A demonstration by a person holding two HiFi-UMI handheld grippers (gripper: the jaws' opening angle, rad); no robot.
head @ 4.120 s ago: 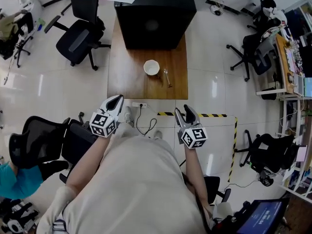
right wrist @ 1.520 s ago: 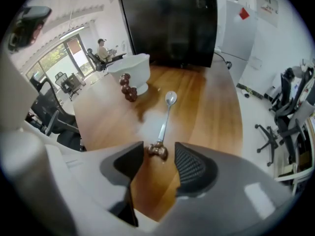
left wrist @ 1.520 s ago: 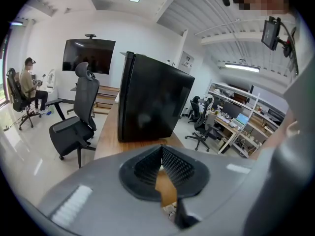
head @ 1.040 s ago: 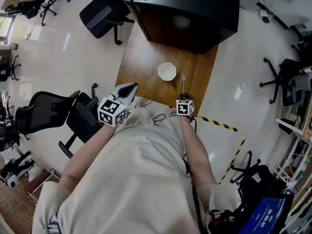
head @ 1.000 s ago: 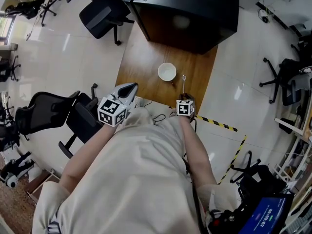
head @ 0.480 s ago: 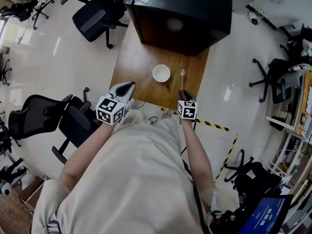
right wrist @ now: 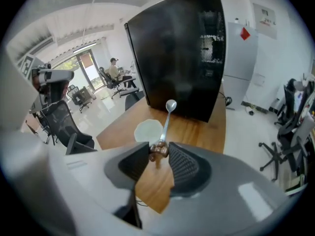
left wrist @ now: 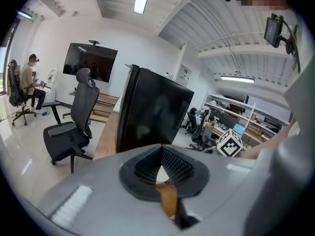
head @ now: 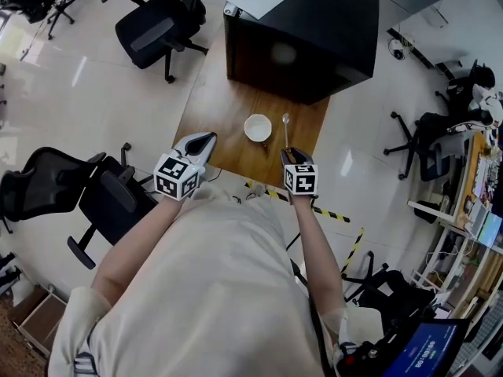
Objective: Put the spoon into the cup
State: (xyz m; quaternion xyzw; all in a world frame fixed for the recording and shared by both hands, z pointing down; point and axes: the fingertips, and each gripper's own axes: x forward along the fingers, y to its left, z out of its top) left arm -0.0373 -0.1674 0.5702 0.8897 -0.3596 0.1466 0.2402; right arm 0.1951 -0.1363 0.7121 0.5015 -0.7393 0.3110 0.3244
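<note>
One spoon [right wrist: 168,113] pinched in right gripper [right wrist: 158,154] (bowl end outward), cup [right wrist: 148,130] near.

**Wooden table** [head: 214,120], its long axis running near to far, standing on a pale tiled floor [head: 102,93]. A large black box [head: 306,30] occupies the far end and spans most of the width. A white cup [head: 258,127] stands upright on the bare near half, right of centre, apart from the box and the near edge.
</note>
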